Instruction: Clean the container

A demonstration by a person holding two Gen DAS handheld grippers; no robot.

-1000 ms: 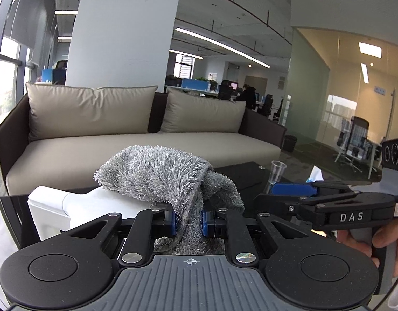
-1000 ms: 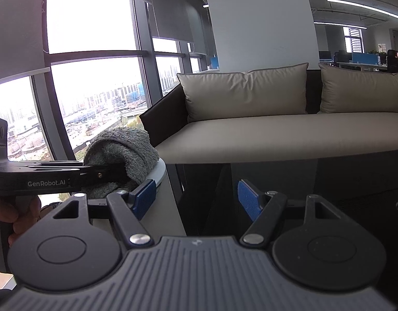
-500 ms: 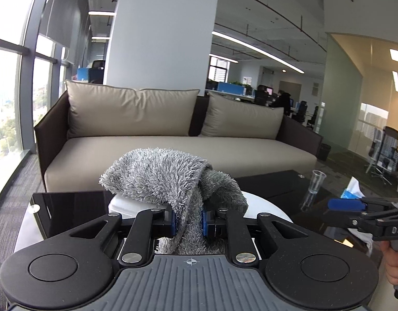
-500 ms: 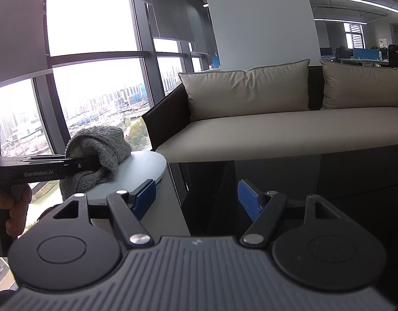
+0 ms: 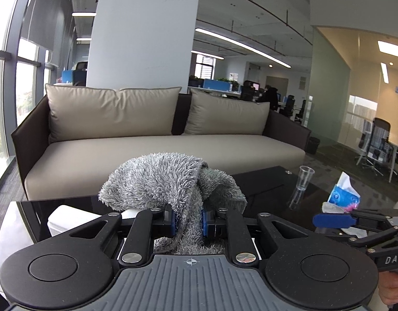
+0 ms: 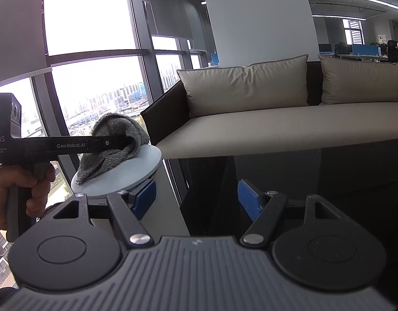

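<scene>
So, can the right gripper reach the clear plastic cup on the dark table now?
Probably yes. The right gripper is open and empty, and the dark table looks bare between it and the cup.

Both wrist views face sofa (image 5: pixel 160 150), sharing cloth (image 6: pixel 113 140)

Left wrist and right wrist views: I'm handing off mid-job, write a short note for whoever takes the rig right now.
Left gripper: shut on the grey cloth, which drapes onto the white container at the corner of the black glass table.
Right gripper: open, empty, held over the table beside the container.
Also on the table: clear plastic cup and tissue pack, off to the right.
Done: cloth gripped and brought onto the container's top.
Left: probably wipe the surface; steadying the container with the free gripper may help. How clean it is cannot be told.
</scene>
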